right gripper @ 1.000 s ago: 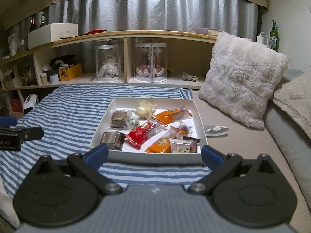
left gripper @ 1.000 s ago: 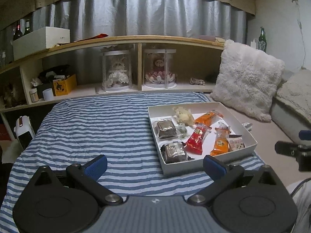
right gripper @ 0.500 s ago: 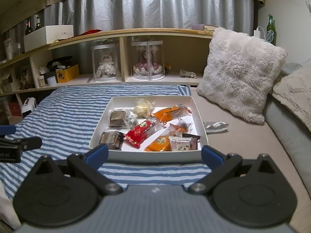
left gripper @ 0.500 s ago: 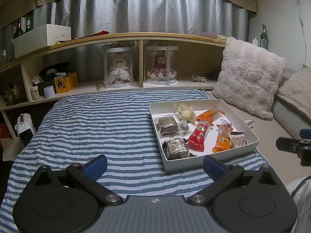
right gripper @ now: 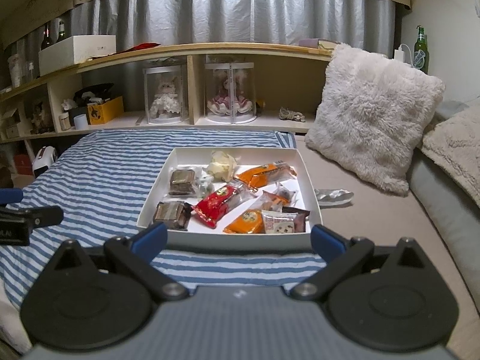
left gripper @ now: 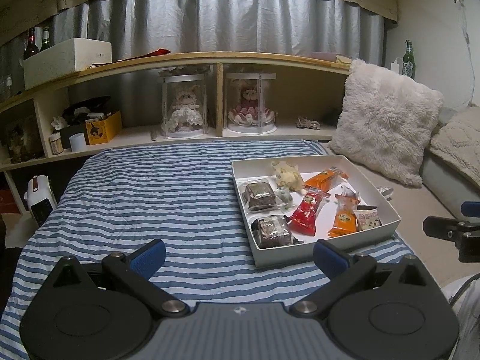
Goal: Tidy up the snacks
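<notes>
A white shallow box (left gripper: pixel 327 250) (right gripper: pixel 240 238) rests on the striped bedspread with several wrapped snacks inside: two brown cakes (right gripper: pixel 172 213), a red packet (left gripper: pixel 309 211) (right gripper: pixel 220 202), orange packets (right gripper: pixel 264 174) and a pale crumpled wrapper (right gripper: pixel 221 165). My left gripper (left gripper: pixel 238 256) is open over the bedspread, left of the box's near corner, holding nothing. My right gripper (right gripper: pixel 238 238) is open just before the box's near wall, empty. Each gripper shows at the edge of the other's view.
A silver wrapper (right gripper: pixel 334 195) lies on the beige surface right of the box. A fluffy pillow (right gripper: pixel 370 114) leans at the right. A wooden shelf (left gripper: pixel 192 60) with two doll cases (left gripper: pixel 184 106) runs along the back. The bedspread (left gripper: pixel 150 192) stretches left.
Both views have risen and drawn back slightly, so the box sits a bit lower and farther. Both grippers stay open; nothing in the box has moved.
</notes>
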Demonstrator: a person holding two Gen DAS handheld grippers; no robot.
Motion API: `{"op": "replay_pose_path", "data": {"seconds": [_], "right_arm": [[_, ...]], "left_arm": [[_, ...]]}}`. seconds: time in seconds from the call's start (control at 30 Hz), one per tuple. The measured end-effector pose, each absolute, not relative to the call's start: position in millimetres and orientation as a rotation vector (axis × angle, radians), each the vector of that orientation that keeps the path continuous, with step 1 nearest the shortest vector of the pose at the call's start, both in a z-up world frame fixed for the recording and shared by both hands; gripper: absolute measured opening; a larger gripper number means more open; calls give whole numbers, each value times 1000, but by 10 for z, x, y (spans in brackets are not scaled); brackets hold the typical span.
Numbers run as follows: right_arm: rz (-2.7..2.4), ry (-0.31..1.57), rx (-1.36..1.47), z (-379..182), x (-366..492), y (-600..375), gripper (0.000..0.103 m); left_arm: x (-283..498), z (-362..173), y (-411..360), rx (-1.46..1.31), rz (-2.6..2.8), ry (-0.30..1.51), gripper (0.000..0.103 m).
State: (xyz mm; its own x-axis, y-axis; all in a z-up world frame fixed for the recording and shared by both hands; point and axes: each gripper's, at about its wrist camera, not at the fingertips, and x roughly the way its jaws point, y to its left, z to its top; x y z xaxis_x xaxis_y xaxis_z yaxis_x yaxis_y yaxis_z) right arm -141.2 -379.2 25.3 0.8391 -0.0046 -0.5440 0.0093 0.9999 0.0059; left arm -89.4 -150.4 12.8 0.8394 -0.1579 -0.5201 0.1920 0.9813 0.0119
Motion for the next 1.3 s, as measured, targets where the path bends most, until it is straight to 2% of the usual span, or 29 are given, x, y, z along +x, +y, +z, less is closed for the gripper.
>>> {"op": "replay_pose_path", "data": {"seconds": [1.3], "right_arm": [[-7, 597, 17, 225, -1390, -3804, 102]], "left_arm": [[-914, 155, -1513, 63, -173, 544, 103]]}}
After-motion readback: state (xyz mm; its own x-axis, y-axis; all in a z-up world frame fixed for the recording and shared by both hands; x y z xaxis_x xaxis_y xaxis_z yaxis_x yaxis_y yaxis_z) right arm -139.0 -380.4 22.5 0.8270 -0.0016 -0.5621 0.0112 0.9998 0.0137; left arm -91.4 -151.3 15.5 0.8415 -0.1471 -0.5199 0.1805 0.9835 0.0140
